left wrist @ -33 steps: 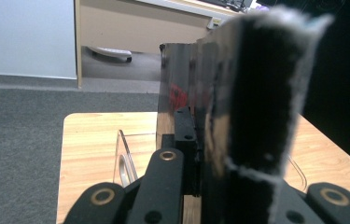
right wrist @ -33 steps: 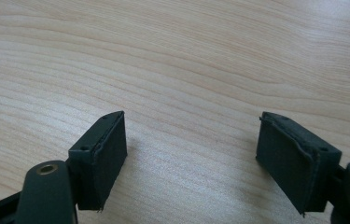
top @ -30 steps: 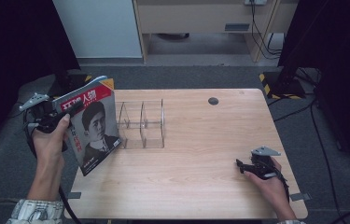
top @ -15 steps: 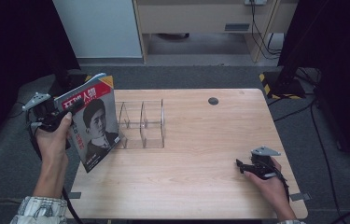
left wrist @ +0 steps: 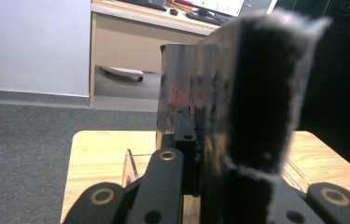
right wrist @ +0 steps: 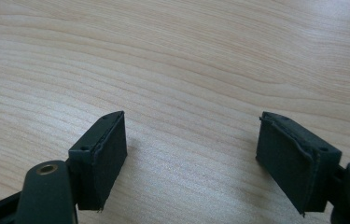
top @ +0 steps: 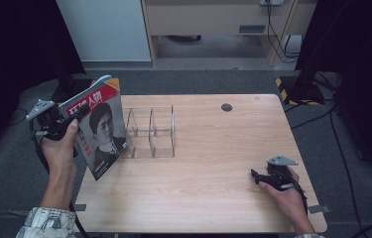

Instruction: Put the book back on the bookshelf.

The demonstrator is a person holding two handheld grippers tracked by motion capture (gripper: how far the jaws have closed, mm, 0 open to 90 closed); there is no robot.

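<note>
Our left tongs (top: 67, 124) clamp a magazine (top: 99, 130), tilted above the counter's (top: 213, 148) left edge, just beside the clear rack (top: 151, 131); our right tongs (right wrist: 191, 154) rest wide apart, holding nothing, on the counter's near right part.

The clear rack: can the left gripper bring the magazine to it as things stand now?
Probably yes. The left gripper holds the magazine just left of the clear rack, with nothing between them; the right gripper rests far off.

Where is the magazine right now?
In the high view, the magazine is at the table's left edge, clamped in the left gripper, beside the clear divider rack.
</note>
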